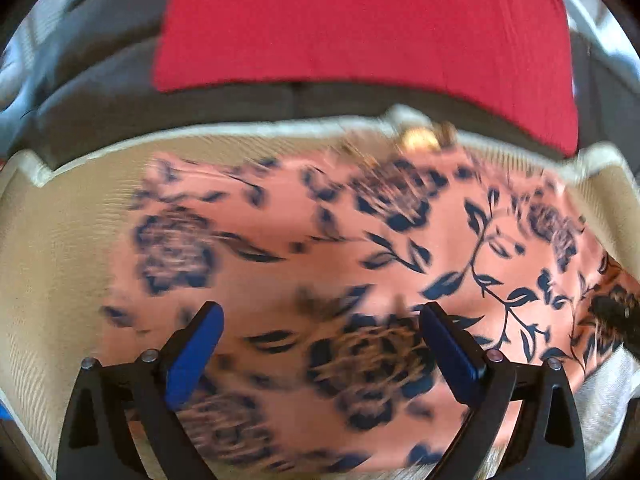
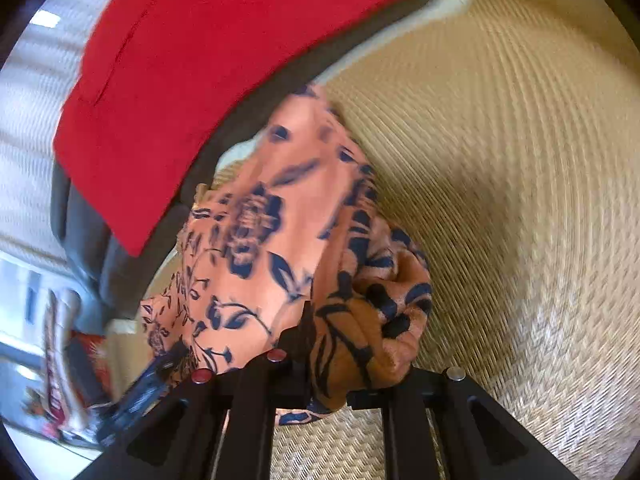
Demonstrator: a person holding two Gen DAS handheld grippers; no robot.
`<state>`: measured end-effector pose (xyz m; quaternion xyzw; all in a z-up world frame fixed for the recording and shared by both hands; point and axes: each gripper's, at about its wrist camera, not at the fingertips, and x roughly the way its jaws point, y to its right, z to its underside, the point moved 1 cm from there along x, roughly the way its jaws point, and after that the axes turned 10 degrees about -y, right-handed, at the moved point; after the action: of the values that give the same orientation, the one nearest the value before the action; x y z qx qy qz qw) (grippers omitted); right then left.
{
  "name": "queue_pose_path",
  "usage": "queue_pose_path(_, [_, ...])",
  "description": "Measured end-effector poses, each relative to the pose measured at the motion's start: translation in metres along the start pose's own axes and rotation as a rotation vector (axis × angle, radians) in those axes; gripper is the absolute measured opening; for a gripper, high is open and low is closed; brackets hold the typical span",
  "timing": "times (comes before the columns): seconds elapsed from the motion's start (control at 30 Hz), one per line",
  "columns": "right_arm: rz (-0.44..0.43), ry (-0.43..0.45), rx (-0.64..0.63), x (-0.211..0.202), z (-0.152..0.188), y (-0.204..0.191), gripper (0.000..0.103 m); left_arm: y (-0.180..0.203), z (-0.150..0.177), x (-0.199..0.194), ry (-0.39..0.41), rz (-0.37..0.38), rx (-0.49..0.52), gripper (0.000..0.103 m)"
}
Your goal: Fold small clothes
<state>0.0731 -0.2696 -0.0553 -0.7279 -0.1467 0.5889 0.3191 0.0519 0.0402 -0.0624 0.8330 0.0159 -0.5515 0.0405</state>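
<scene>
Left wrist view: the left gripper [image 1: 320, 344] hangs with its blue-padded jaws spread wide and nothing between them, above the peach floral garment [image 1: 360, 240], which lies on the woven mat [image 1: 60, 240] below the red cushion [image 1: 360, 20].

Right wrist view: the right gripper [image 2: 320, 344] is clamped on a bunched fold of the garment [image 2: 280, 220], lifted off the mat [image 2: 500, 160] beside the red cushion [image 2: 200, 60].

Floral garment [image 1: 320, 240] on woven mat [image 1: 60, 260]

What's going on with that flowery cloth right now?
Left gripper open above the floral garment. Right gripper shut on a bunched edge. Nothing in the way.
</scene>
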Motion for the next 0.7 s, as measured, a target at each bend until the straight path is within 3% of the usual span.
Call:
queue_pose_path(0.1, [0.057,0.105,-0.147,-0.027,-0.001,-0.058,0.011,-0.056,0.018,-0.029,0.074,-0.005,-0.086,0.099])
queue_pose_path(0.2, [0.121,0.203,-0.397,-0.044,0.017,-0.152,0.011,-0.119,0.042,-0.053,0.112,-0.027,-0.217,0.099])
queue_pose_path(0.33, [0.107,0.213,-0.660,-0.021,0.068,-0.247,0.011,-0.195,0.077,-0.071,0.143,-0.056,-0.387,0.099])
queue_pose_path(0.4, [0.098,0.175,-0.781,0.010,0.103,-0.281,0.011,-0.220,0.088,-0.072,0.134,-0.056,-0.445,0.098])
queue_pose_path(0.5, [0.113,0.005,-0.870,0.093,0.141,-0.300,0.011,-0.234,0.096,-0.071,0.120,-0.015,-0.476,0.098])
queue_pose_path(0.6, [0.134,-0.191,-0.811,0.165,0.148,-0.282,0.011,-0.230,0.090,-0.072,0.119,0.086,-0.462,0.097])
queue_pose_path(0.7, [0.085,-0.200,-0.738,0.165,0.143,-0.274,0.011,-0.217,0.078,-0.075,0.143,0.155,-0.403,0.098])
